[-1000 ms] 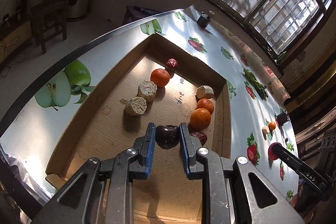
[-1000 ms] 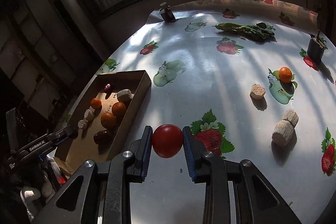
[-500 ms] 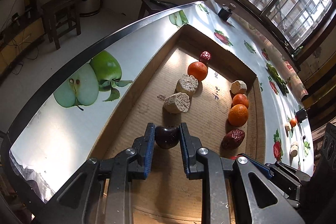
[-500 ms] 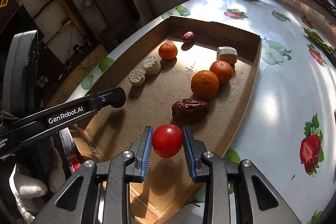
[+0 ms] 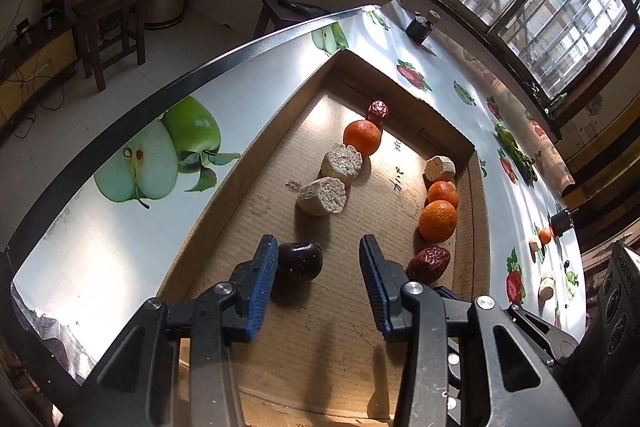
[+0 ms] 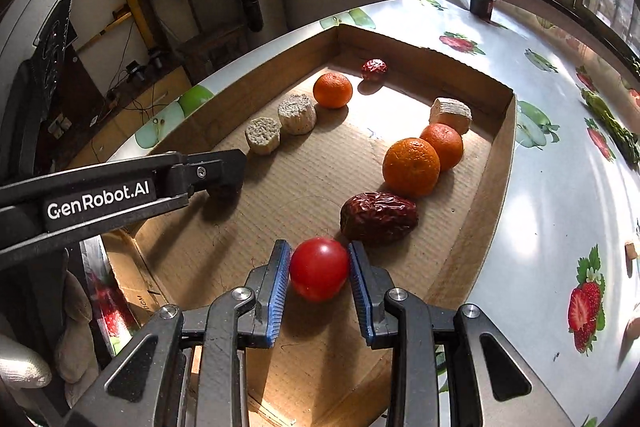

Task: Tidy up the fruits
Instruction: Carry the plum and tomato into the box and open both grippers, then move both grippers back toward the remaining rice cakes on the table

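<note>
A shallow cardboard tray (image 5: 248, 163) (image 6: 496, 163) holds two rows of fruit. My left gripper (image 5: 316, 267) is open above the tray floor; a dark plum (image 5: 299, 261) rests on the cardboard against its left finger. The left row has corn pieces (image 5: 322, 195), an orange (image 5: 362, 137) and a red date (image 5: 378, 111). My right gripper (image 6: 319, 269) is shut on a red tomato (image 6: 319, 268) low over the tray, just in front of a large date (image 6: 378, 217). Beyond it lie two oranges (image 6: 411, 167) and a corn piece (image 6: 451, 115).
The left gripper's arm (image 6: 120, 187) crosses the right wrist view over the tray's left side. The table has a fruit-print cloth (image 5: 136, 163). More corn pieces and a small orange (image 5: 544, 235) lie on the far right of the table. A dark jar (image 6: 481, 2) stands at the far edge.
My left gripper has opened and released the dark plum onto the tray floor. My right gripper has carried the tomato lower, close behind the large date.
</note>
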### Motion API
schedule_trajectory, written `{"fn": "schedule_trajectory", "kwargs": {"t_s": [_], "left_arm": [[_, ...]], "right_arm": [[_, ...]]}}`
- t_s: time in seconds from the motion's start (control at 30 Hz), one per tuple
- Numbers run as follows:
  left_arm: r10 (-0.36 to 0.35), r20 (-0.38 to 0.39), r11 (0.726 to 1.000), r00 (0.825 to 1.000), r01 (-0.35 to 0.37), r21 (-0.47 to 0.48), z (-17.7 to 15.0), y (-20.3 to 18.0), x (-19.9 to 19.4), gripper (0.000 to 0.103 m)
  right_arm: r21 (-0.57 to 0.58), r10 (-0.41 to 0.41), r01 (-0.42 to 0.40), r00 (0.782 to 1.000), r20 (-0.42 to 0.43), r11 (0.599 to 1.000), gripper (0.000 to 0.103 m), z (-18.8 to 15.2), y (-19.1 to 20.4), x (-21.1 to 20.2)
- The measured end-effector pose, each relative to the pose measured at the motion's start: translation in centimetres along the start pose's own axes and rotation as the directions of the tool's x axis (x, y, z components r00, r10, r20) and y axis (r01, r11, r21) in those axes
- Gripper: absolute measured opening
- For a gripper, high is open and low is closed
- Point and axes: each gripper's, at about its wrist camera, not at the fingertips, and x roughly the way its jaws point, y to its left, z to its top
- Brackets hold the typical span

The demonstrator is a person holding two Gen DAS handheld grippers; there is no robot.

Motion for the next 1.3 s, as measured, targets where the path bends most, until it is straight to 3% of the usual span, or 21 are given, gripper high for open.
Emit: {"fn": "schedule_trajectory", "kwargs": {"t_s": [0.1, 0.2, 0.27, 0.33, 0.4, 0.5, 0.6, 0.87, 1.3], "left_arm": [[-0.004, 0.027, 1.0, 1.0, 0.003, 0.008, 0.1, -0.5, -1.1, 0.045], [0.006, 0.062, 0.999, 0.998, -0.008, 0.031, 0.0, -1.2, -2.4, 0.051], [0.027, 0.097, 0.997, 0.995, -0.033, 0.064, -0.1, -2.3, -3.3, 0.059], [0.058, 0.145, 0.992, 0.988, -0.073, 0.105, -0.5, -3.7, -4.2, 0.08], [0.076, 0.192, 0.983, 0.978, -0.106, 0.152, -1.2, -5.6, -5.0, 0.089], [0.046, 0.245, 0.967, 0.969, -0.105, 0.234, -2.5, -8.5, -6.0, 0.089], [0.067, 0.291, 0.943, 0.954, -0.156, 0.294, -3.8, -11.1, -6.7, 0.089], [0.105, 0.348, 0.886, 0.932, -0.246, 0.394, -6.3, -15.4, -7.3, 0.089], [0.11, 0.349, 0.871, 0.931, -0.26, 0.417, -7.5, -16.8, -7.6, 0.089]], "right_arm": [[0.003, -0.008, 0.008, 0.999, 0.04, 1.0, 0.043, -0.1, 0.0, -1.6], [0.016, -0.02, 0.019, 0.996, 0.092, 1.0, 0.047, -0.5, -0.4, -3.8], [0.047, -0.041, 0.035, 0.991, 0.125, 0.998, 0.049, -1.1, -1.1, -5.4], [0.102, -0.065, 0.049, 0.985, 0.158, 0.994, 0.057, -2.1, -2.2, -7.1], [0.172, -0.087, 0.056, 0.979, 0.182, 0.984, 0.06, -3.1, -3.8, -8.6], [0.288, -0.124, 0.063, 0.972, 0.198, 0.956, 0.06, -4.8, -6.4, -10.3], [0.382, -0.156, 0.069, 0.967, 0.203, 0.922, 0.061, -6.5, -8.8, -11.6], [0.474, -0.164, 0.05, 0.965, 0.202, 0.879, 0.062, -9.1, -11.8, -12.9], [0.485, -0.163, 0.03, 0.958, 0.235, 0.874, 0.062, -10.2, -12.4, -14.2]]}}
